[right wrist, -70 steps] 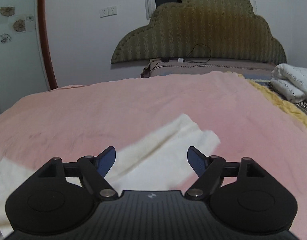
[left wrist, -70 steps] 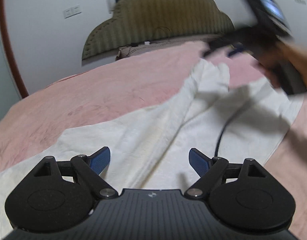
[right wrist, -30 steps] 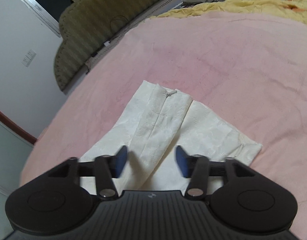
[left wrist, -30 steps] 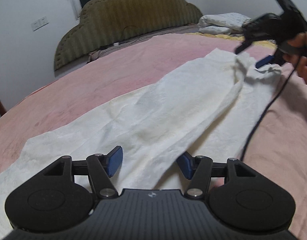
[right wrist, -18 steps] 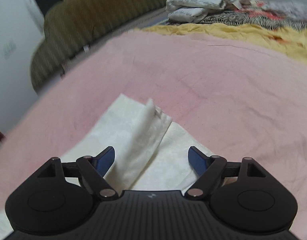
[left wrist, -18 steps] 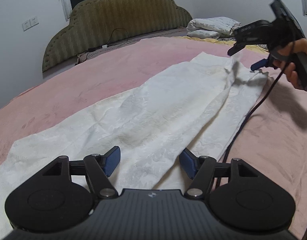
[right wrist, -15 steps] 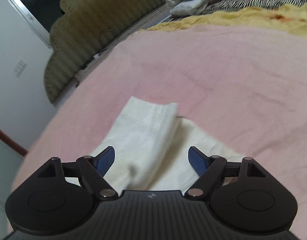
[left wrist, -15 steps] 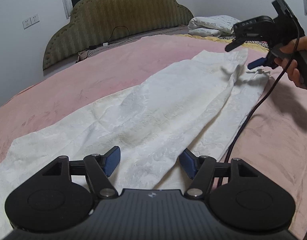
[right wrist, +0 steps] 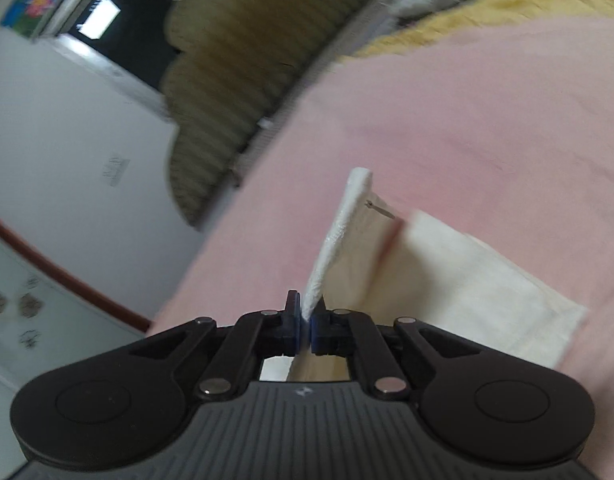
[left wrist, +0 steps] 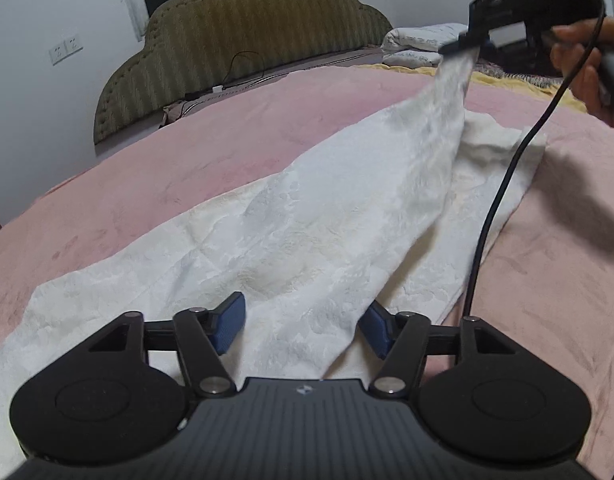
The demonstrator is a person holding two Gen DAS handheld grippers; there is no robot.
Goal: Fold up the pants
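Cream white pants [left wrist: 307, 216] lie lengthwise on the pink bedspread [left wrist: 187, 168]. My left gripper [left wrist: 303, 326] is open, low over the near part of the pants, with a ridge of cloth between its blue pads. My right gripper [right wrist: 305, 326] is shut on the waist edge of the pants [right wrist: 339, 232] and holds it lifted off the bed. In the left wrist view the right gripper [left wrist: 463, 46] shows at the top right, with the cloth hanging from it. The other waist layer [right wrist: 467, 280] lies flat.
A padded olive headboard [left wrist: 243, 40] stands at the far end of the bed. Folded white bedding [left wrist: 419, 46] and a yellow blanket [left wrist: 503, 78] lie at the far right. A black cable [left wrist: 491, 220] hangs from the right gripper across the pants.
My right gripper has closed on the waist edge and lifted it. The left gripper has stayed open over the near part of the pants.
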